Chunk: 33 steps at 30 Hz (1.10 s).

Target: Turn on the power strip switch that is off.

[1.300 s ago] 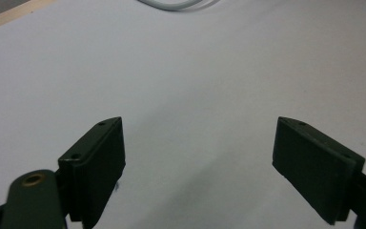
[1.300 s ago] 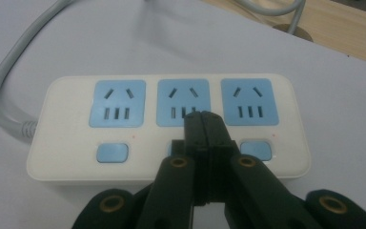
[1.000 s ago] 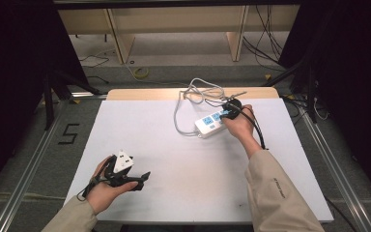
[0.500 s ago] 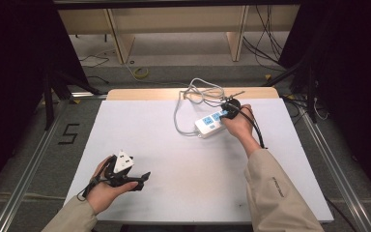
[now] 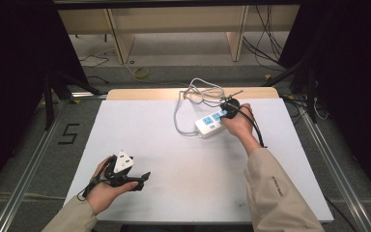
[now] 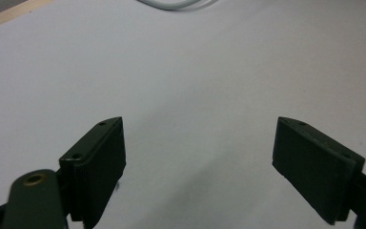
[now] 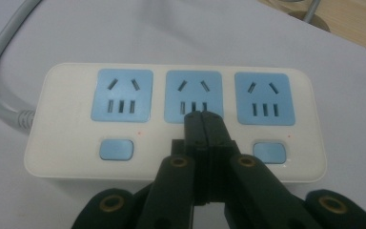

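Observation:
A white power strip with three blue sockets and blue switches lies at the far middle-right of the white table. In the right gripper view the strip lies just ahead, and my right gripper is shut, its tips over the lower edge of the middle socket, above where the middle switch lies hidden. From the high view my right gripper rests on the strip's right end. My left gripper sits near the front left, held open over bare table, nothing between its fingers.
The strip's grey cable loops toward the table's far wooden edge, where it coils with more cable. In the left gripper view a bit of cable crosses the top. Dark stands and floor cables surround the table.
Nothing has visibly moved; both hands hold the same places as a second ago.

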### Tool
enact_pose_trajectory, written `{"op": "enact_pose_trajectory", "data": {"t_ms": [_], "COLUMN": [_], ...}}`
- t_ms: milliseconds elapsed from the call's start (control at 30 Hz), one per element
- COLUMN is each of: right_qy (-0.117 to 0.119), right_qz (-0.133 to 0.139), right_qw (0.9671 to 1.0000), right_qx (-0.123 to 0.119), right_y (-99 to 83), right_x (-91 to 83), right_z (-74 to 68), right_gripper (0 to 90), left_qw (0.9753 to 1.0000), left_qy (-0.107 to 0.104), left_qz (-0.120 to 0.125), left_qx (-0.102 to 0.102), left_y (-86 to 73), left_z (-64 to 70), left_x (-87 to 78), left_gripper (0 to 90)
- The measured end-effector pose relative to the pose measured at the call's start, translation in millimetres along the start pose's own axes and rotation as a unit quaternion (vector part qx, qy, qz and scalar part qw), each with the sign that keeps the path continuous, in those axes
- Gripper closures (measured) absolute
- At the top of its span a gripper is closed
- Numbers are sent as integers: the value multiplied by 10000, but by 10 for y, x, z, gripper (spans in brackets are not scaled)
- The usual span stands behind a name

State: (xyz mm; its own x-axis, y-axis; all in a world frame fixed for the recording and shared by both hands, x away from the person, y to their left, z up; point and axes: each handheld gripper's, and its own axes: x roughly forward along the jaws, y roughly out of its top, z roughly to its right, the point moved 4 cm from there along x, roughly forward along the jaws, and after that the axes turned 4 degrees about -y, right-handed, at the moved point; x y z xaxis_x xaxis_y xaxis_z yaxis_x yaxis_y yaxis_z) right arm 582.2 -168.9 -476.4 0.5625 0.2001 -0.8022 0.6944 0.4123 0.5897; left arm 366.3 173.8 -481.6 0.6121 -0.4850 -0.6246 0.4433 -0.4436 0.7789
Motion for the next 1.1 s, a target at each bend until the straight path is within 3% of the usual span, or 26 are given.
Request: {"op": "enact_pose_trajectory", "data": {"t_ms": [1100], "right_qy": [-44], "right_qz": [-221], "right_qw": [9996], "right_qx": [-155], "right_y": [30], "right_x": [10], "right_z": [-16], "right_gripper": [900], "left_qw": [10000], "left_qy": [-9], "left_qz": [0], "left_qx": [-2], "left_y": [-3], "left_z": [5], "left_x": [1], "left_gripper": [183]}}
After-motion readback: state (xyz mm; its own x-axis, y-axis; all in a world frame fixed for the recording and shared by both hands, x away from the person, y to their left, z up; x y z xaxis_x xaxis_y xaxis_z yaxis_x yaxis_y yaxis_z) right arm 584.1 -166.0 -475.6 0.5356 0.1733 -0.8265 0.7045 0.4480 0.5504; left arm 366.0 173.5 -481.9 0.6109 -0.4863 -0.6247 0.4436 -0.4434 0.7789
